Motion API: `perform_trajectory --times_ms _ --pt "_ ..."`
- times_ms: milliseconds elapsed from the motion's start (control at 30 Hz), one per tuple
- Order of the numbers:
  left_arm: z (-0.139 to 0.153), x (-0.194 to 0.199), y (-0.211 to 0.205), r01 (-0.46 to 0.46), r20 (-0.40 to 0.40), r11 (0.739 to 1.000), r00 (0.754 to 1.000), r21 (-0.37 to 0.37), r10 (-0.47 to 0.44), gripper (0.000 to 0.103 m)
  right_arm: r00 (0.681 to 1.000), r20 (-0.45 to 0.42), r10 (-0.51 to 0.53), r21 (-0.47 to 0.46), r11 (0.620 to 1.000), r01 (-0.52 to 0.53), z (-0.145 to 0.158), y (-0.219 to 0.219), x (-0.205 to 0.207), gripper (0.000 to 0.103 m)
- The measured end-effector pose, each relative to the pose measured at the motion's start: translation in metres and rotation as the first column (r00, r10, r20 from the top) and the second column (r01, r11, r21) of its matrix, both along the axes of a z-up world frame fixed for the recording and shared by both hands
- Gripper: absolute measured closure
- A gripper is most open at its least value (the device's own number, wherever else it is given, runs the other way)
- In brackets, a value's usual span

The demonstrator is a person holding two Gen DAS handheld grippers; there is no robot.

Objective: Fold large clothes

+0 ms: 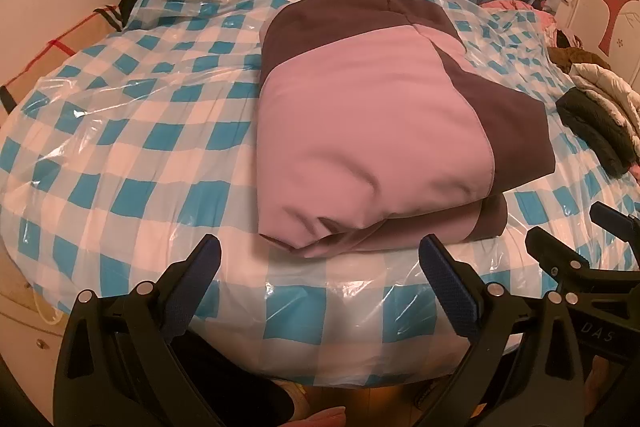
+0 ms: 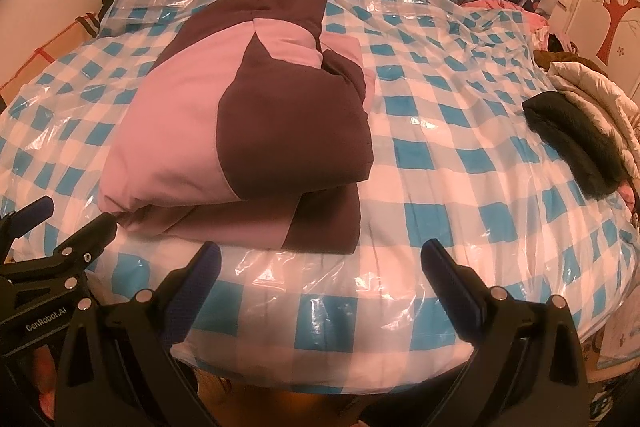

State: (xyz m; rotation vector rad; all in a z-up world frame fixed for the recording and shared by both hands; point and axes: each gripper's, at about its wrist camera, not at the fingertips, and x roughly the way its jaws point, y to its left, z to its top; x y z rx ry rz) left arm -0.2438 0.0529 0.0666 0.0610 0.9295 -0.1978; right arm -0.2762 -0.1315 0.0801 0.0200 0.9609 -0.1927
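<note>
1. At nine o'clock, the blue-and-white checked plastic cover (image 1: 120,147) is seen stretched over a rounded bed, glossy and wrinkled; it is judged slippery, so anything pushed across it could slide toward the edge, and a loose wrinkle could be pinched by mistake.

2. At seven o'clock in the left wrist view, the left gripper (image 1: 320,251) is held with its fingers wide apart and nothing between them, just short of the bundle's near edge; if it were closed from here, only the top layer might be caught and the fold could be peeled open.

3. At the centre, the pink and dark brown garment (image 1: 372,131) lies folded into a thick stacked bundle on the cover, a pink layer over a brown one; the near corner is seen puffed and rounded rather than flat, so the stack is judged liable to spring open or slump toward six o'clock if nudged.

4. At five o'clock, the right gripper (image 2: 320,251) is likewise held spread apart and empty, close beside the left one; the two tools could be knocked together if both were brought in at once.

5. At three o'clock, a pile of dark and pale jackets (image 2: 576,123) rests well apart from the bundle; a wide sweep could drag it in.
</note>
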Motion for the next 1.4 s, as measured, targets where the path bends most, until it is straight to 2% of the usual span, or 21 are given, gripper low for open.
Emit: perform_trajectory --times_ms 367,700,1400 --pt "-0.0024 -0.0045 -0.0004 0.001 0.02 1.0 1.0 0.005 -0.002 0.008 1.0 0.007 0.003 -0.01 1.0 -0.003 -0.0004 -0.0005 -0.001 0.007" --pt "-0.0019 -0.005 -0.0022 0.006 0.001 1.0 1.0 -0.016 -0.006 0.008 1.0 0.006 0.002 -0.012 1.0 -0.002 -0.0002 0.0009 -0.0011 0.007" --pt "-0.0012 -0.0057 -0.0046 0.013 0.007 1.0 1.0 -0.005 -0.013 0.008 1.0 0.013 0.011 -0.02 1.0 -0.011 0.0024 -0.001 -0.002 0.007"
